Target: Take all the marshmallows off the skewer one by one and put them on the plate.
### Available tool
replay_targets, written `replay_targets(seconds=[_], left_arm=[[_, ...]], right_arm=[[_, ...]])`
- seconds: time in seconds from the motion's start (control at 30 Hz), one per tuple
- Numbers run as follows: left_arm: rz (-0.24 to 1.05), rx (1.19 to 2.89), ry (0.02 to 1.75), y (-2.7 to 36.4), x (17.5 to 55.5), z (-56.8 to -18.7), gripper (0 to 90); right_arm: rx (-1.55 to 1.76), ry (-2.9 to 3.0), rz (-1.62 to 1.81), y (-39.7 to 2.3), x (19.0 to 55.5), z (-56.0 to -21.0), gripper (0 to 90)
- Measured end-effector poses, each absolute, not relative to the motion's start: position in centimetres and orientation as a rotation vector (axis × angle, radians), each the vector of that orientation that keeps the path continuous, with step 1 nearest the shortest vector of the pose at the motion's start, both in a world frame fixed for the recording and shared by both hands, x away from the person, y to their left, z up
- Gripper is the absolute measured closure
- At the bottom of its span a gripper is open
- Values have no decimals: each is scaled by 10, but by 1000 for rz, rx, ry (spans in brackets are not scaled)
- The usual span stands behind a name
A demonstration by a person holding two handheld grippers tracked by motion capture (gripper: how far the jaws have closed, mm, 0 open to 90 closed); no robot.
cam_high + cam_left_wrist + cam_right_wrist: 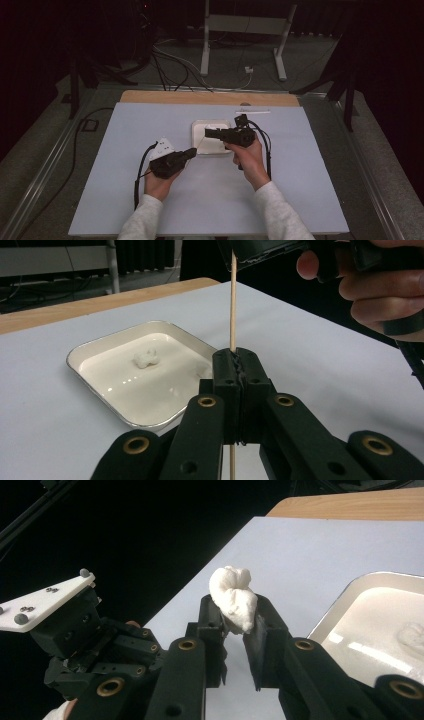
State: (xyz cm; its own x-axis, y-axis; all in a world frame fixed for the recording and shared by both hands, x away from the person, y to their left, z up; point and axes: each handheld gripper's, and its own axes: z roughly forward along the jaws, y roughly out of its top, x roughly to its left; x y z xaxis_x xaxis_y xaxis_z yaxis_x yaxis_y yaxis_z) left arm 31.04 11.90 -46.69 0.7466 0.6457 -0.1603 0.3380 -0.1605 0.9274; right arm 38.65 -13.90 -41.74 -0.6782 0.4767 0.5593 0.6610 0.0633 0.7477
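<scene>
Step in hand: threading a white marshmallow-like piece (232,600) onto a thin wooden skewer (232,300); judged as the alignment stage, the piece not yet pierced.
Left gripper (235,371): jaws fully closed, clamping the skewer upright between the pads; the stick runs up toward the underside of the other gripper.
Right gripper (234,617): jaws narrow, pinching the white piece, which bulges above the pads; in the high view it hangs over the near part of the tray (197,131).
Location of the work: both grippers meet above the near edge of the tray, on the pale mat (125,200).
Next move calls for: bringing the piece squarely over the skewer tip and pushing along the stick's axis, with the left hand steady.
Risk: an off-centre push may bend the skewer or tear the soft piece.
Surroundings: a second white piece (146,358) lies in the tray; a white strip (252,111) lies at the mat's far edge.
Obstructions: none between the grippers; the exact tip position is hidden.
</scene>
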Motion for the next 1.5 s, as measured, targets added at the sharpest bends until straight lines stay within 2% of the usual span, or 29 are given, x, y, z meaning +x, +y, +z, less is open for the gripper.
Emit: replay_targets(seconds=[0.63, 0.73, 1.0, 1.5], left_arm=[[339, 1771, 761, 121, 310, -467, 900], [363, 1803, 766, 122, 309, -469, 900], [351, 1755, 820, 129, 312, -470, 900], [351, 1731, 846, 133, 313, -469, 900]], right_arm=[[-1175, -2164, -1689, -142, 389, -415, 783], [-1204, -2123, -1733, -146, 390, -413, 789], [-1262, -2196, -1761, -166, 392, -397, 790], [-1409, -2379, -1649, -167, 401, -412, 769]])
